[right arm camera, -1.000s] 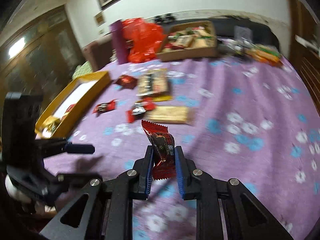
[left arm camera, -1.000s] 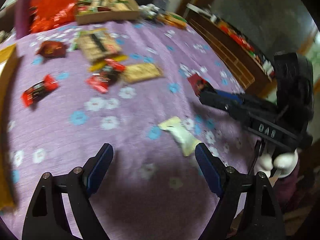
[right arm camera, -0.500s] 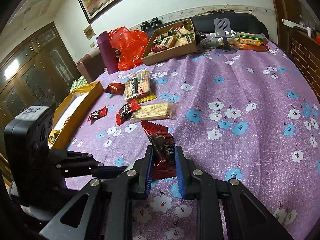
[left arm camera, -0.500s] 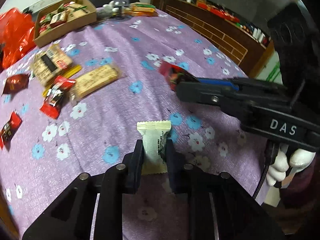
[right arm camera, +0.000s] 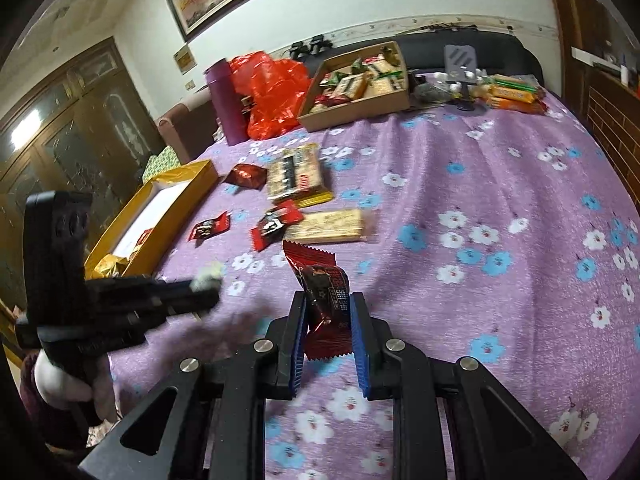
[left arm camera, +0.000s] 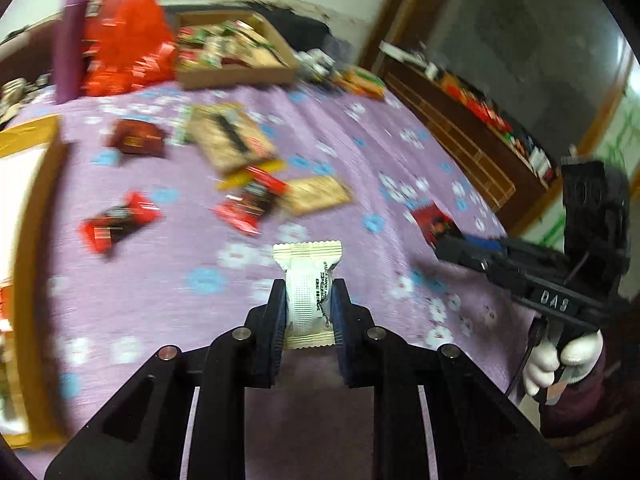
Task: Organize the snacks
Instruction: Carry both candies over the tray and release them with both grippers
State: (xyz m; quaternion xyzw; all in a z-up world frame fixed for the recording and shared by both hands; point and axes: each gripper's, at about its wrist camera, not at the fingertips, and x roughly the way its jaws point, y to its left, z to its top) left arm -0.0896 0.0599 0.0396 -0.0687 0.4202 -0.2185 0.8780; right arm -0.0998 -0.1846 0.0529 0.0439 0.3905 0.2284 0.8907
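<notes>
Since half a second ago the left gripper (left arm camera: 309,312) has swung left, jaws pinching the white wafer packet (left arm camera: 307,288), the right gripper (right arm camera: 328,332) pinching the red candy (right arm camera: 325,304); carry both level toward the yellow box (right arm camera: 160,208) at ten o'clock

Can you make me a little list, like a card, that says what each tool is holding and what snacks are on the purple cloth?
left tool: shut on white snack packet
right tool: shut on dark red snack packet
cloth: purple tablecloth with blue and white flowers
loose snacks: small red packets, a tan cracker pack, a bigger biscuit pack
yellow box: left edge of the cloth, open
cardboard box: far side, full of snacks
also there: red plastic bag, purple bottle
</notes>
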